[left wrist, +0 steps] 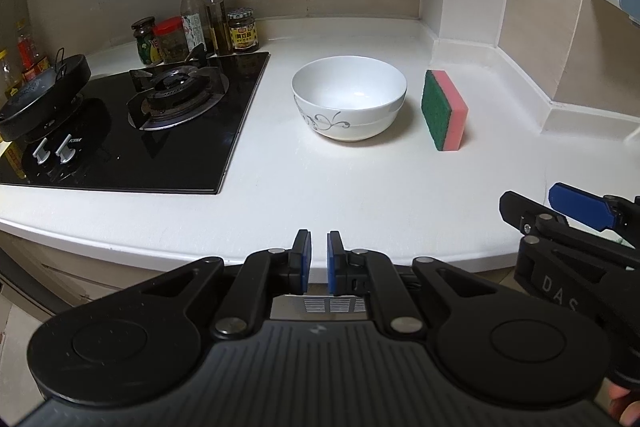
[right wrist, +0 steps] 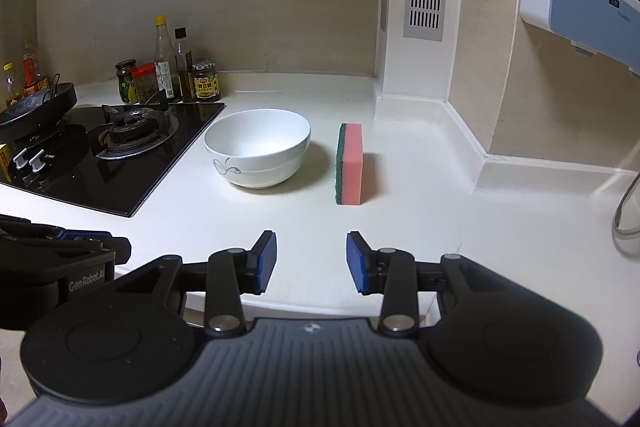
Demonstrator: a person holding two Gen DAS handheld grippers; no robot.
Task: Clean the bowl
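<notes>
A white bowl (left wrist: 349,98) with a grey floral pattern stands upright on the white counter; it also shows in the right wrist view (right wrist: 258,147). A pink sponge with a green scouring side (left wrist: 444,110) stands on its edge just right of the bowl, also in the right wrist view (right wrist: 350,163). My left gripper (left wrist: 319,263) is over the counter's front edge, well short of the bowl, its blue pads nearly together and empty. My right gripper (right wrist: 311,261) is open and empty, near the front edge, in line with the sponge.
A black gas hob (left wrist: 136,131) lies left of the bowl, with a black pan (left wrist: 40,91) on its far left burner. Sauce bottles and jars (left wrist: 200,23) stand behind it. A wall corner and column (left wrist: 464,39) rise at the back right.
</notes>
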